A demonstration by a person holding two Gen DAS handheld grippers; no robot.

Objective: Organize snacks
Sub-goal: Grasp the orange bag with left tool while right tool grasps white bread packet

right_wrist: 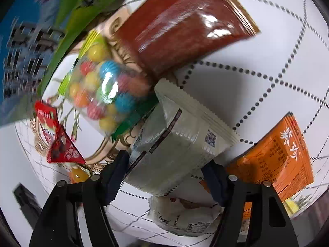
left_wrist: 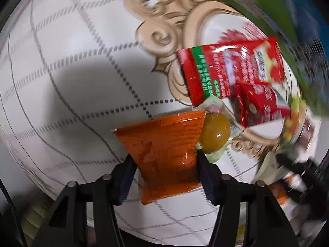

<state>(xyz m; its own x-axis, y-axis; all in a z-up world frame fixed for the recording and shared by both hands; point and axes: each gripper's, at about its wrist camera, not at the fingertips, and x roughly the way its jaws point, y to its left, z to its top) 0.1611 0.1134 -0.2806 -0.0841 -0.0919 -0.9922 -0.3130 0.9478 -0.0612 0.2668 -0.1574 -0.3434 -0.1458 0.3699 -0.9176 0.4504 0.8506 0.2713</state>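
My left gripper (left_wrist: 164, 156) is shut on a clear packet of red-brown snack (left_wrist: 162, 152) and holds it above the white patterned tablecloth (left_wrist: 61, 61). Just right of it lies a yellow jelly cup (left_wrist: 214, 134), with two red packets (left_wrist: 230, 68) behind. My right gripper (right_wrist: 166, 164) is shut on a pale grey-green packet (right_wrist: 176, 144). Beyond it lie a bag of coloured candy balls (right_wrist: 102, 90), a large red-brown packet (right_wrist: 181, 26) and a small red packet (right_wrist: 59, 142).
An orange packet (right_wrist: 275, 156) lies right of my right gripper and a white packet (right_wrist: 181, 216) under it. A green and blue surface (right_wrist: 30, 41) borders the cloth at the far left. The cloth (right_wrist: 257, 72) continues to the right.
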